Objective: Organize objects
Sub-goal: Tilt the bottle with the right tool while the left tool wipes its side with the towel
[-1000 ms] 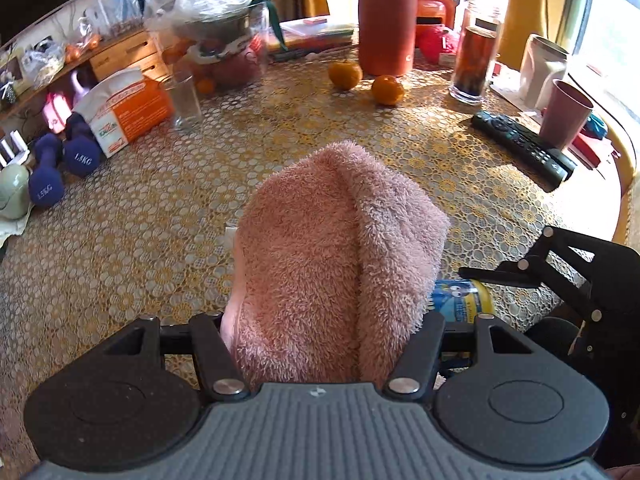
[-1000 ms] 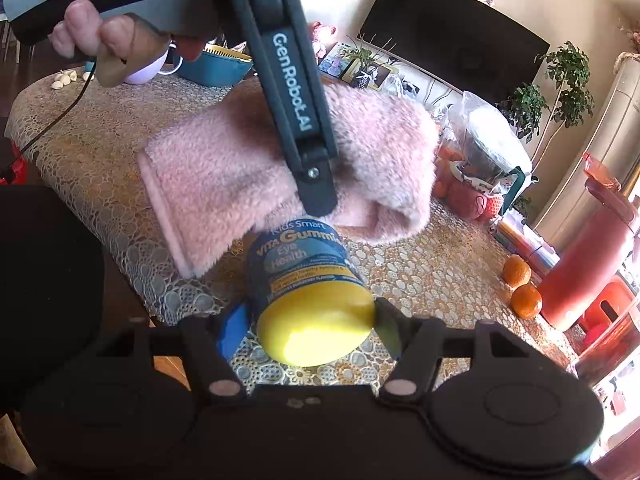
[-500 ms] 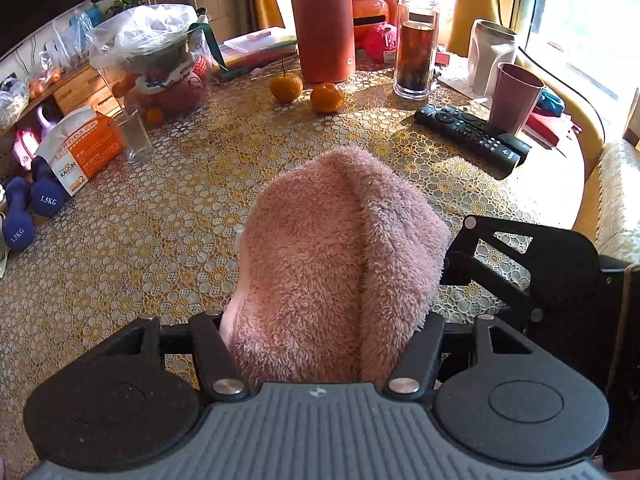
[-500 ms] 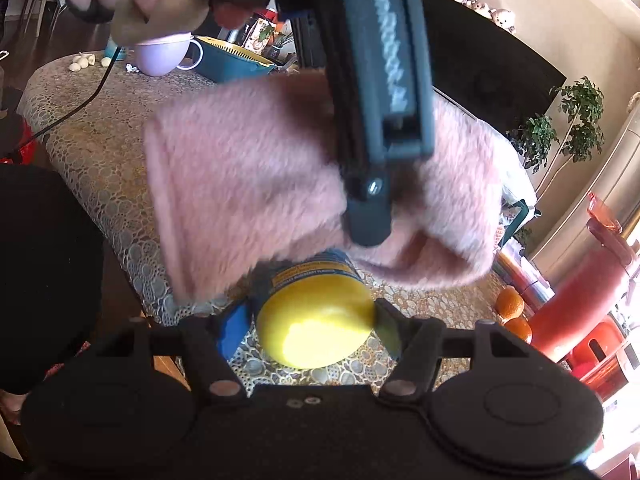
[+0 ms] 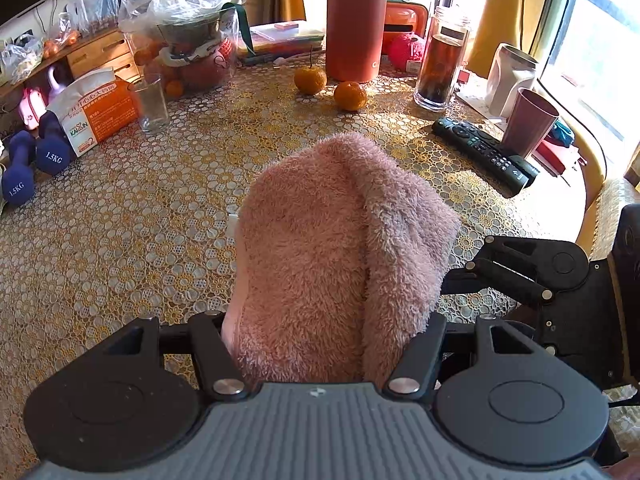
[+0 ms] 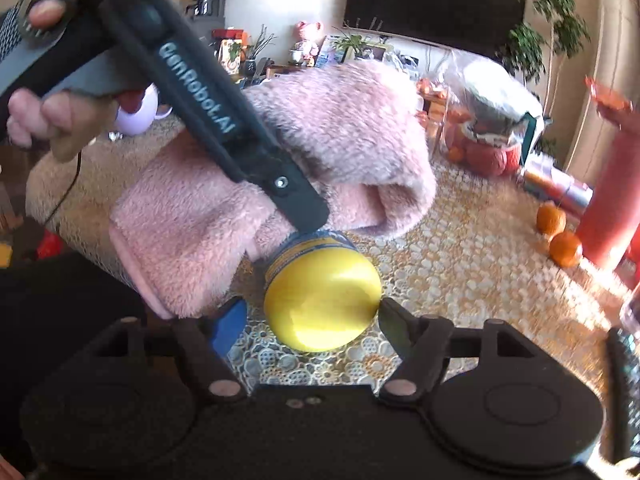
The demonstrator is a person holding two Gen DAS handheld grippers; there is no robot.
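Two dumbbells (image 5: pixel 34 162) read "1.5KG", an orange-and-white bag (image 5: pixel 98 110) reads "KAIXIN", and the left gripper (image 5: pixel 320 344) bears "GenRobot.AI" along its arm. It pinches a folded pink towel (image 5: pixel 340 256) above the table (image 5: pixel 120 240). The right gripper (image 6: pixel 308 320) clamps a yellow-capped bottle (image 6: pixel 320 304) just under the towel.

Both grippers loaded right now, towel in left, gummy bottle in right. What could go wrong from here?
1. The pink towel hangs out of the left gripper right above the gummy bottle held by the right gripper; the two could snag or collide.
2. The towel hides much of the left wrist view, so placement there is partly blind.
3. The empty glass and oranges could be knocked by trailing cloth.
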